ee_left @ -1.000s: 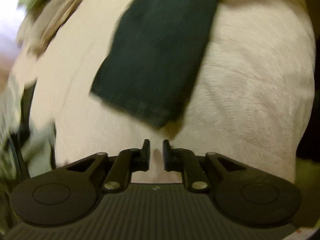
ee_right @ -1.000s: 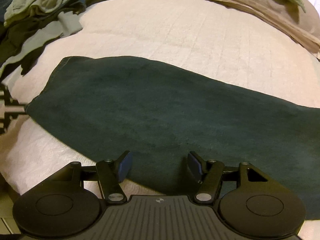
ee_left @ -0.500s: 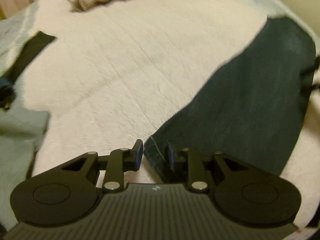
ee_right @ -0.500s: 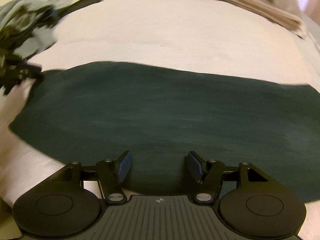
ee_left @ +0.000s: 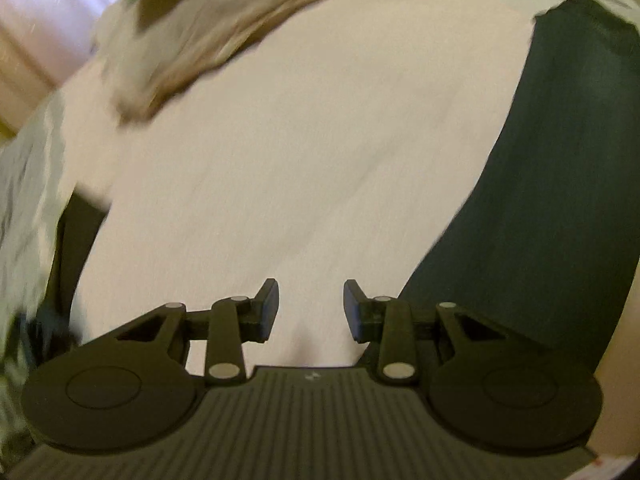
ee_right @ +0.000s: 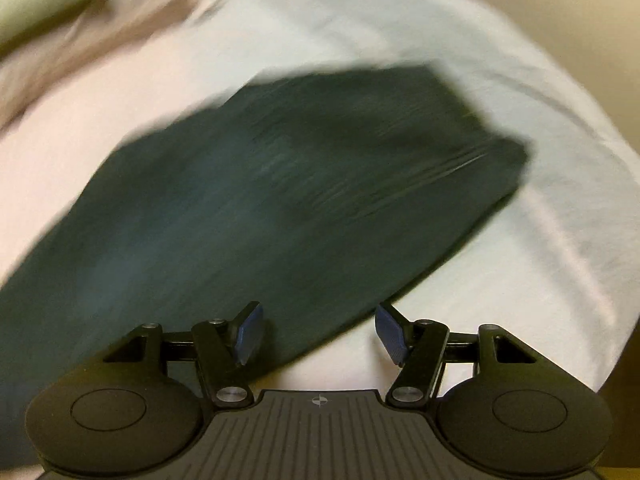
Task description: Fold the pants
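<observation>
Both my left gripper and right gripper gape wide, holding nothing. Dark pants lie flat on the bed. I should pinch the hem squarely at both corners.

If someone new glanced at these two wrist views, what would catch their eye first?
Most likely the dark green pants, spread flat across the pale bedspread and filling the middle of the right wrist view. Next, both grippers are open and empty: the left gripper over bare bedspread beside the pants, the right gripper above their near edge.

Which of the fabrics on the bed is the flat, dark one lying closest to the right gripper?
The dark green pants, spread flat just ahead of the right gripper; the beige bedding is bunched, paler, farther.
</observation>
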`<state>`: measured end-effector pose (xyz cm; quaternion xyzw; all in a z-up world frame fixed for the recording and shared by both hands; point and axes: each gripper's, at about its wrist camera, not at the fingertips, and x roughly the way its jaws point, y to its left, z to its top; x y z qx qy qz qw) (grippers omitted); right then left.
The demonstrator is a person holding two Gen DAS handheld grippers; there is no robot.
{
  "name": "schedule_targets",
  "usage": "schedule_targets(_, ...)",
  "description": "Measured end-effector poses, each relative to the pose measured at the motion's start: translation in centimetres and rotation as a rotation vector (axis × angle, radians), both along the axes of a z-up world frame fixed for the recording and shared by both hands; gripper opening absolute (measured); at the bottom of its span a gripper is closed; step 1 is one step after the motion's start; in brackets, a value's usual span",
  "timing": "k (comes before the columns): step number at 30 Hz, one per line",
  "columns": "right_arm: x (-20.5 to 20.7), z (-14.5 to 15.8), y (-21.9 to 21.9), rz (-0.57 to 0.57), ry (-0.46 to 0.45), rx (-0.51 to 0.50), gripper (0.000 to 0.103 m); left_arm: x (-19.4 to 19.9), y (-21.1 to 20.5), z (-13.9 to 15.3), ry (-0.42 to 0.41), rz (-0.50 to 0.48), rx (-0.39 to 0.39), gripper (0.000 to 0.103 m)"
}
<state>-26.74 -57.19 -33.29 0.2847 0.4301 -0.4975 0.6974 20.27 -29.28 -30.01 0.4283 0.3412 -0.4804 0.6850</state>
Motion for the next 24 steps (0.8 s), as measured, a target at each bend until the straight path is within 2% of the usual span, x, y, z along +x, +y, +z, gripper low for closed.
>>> schedule_targets(2, -3.1, 0.9, -3.8, -0.061, -0.038, -0.041, 0.059, -2.4, -4.3, -0.1, 0.018, -0.003, -0.027, 0.031)
schedule_targets(5, -7.6, 0.7, -9.3, -0.179, -0.112, -0.050, 0.059, -6.7, -11.8, -1.5, 0.086, -0.017, -0.055, 0.032)
schedule_targets(9, -13.1, -0.9, -15.2, -0.300, -0.248, 0.006, 0.059, -13.5, -21.8, -3.9, 0.142, -0.083, -0.041, 0.032)
schedule_targets(12, -15.9, -2.1, -17.9, -0.345, -0.363, 0.061, 0.055, -17.3, -27.2, -4.8, 0.160, -0.142, -0.036, 0.032)
schedule_targets(14, -17.1, -2.7, -19.0, -0.351, -0.421, 0.100, 0.031, -18.7, -29.8, -5.1, 0.175, -0.156, -0.038, 0.032)
schedule_targets(15, -17.5, -2.9, -19.4, -0.352, -0.434, 0.119, 0.002, -19.2, -31.2, -5.2, 0.183, -0.162, -0.039, 0.032)
schedule_targets(17, -18.3, -2.6, -20.1, -0.349, -0.416, 0.128, 0.001, -19.7, -32.8, -5.0, 0.203, -0.160, -0.044, 0.032)
schedule_targets(20, -19.4, -1.5, -20.6, -0.285, -0.383, 0.084, 0.000, -19.3, -35.3, -4.9, 0.265, -0.143, -0.074, 0.032)
schedule_targets(22, -20.0, -2.5, -20.6, -0.295, -0.377, 0.133, 0.001, -18.1, -36.4, -5.4, 0.357, -0.095, -0.084, 0.032)
schedule_targets(23, -20.1, -2.7, -20.6, -0.303, -0.368, 0.151, 0.003, -17.5, -37.0, -5.8, 0.405, -0.062, -0.086, 0.032)
schedule_targets(24, -20.0, -2.6, -20.7, -0.307, -0.354, 0.149, 0.013, -16.8, -37.4, -6.2, 0.461, -0.026, -0.093, 0.032)
